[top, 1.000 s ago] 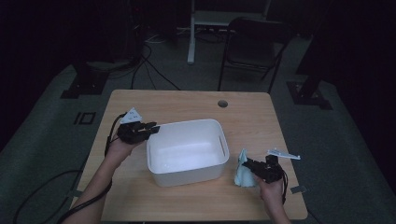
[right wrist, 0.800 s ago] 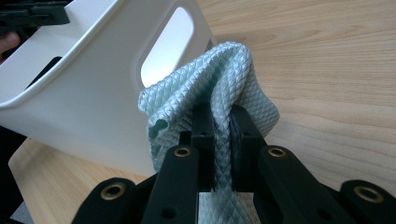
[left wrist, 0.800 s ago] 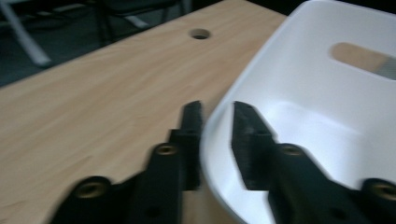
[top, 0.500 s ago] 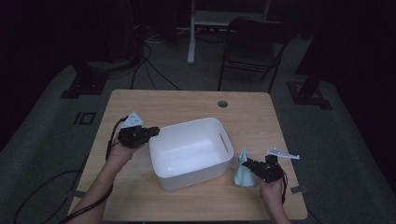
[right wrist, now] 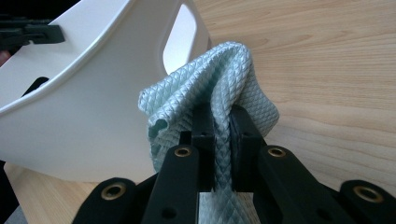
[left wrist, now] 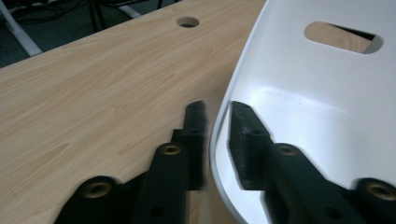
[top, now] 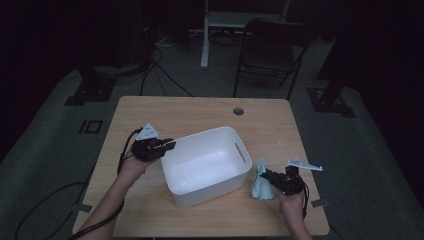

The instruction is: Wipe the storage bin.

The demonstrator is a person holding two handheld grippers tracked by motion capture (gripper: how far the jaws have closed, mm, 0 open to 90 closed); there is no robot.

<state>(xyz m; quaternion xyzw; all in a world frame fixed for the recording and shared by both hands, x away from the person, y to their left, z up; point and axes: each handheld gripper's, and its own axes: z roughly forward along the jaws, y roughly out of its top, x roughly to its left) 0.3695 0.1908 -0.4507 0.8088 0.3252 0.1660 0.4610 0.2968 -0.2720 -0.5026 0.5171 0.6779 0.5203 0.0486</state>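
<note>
A white plastic bin stands turned at an angle in the middle of the wooden table. My left gripper is at its left rim. In the left gripper view the jaws straddle that rim, one pad outside and one inside, close against the wall; they have just been opening slightly with the rim still between them. My right gripper is right of the bin, shut on a pale blue waffle-weave cloth. The cloth bunches up above the pads, right beside the bin's handle slot.
A round cable hole is near the table's far edge. A dark folding chair and a white desk leg stand behind the table. Cables lie on the floor at the left.
The bin has swung round, its left end shifting toward the far side, and my left gripper went with it. The right gripper and the cloth stayed where they were.
</note>
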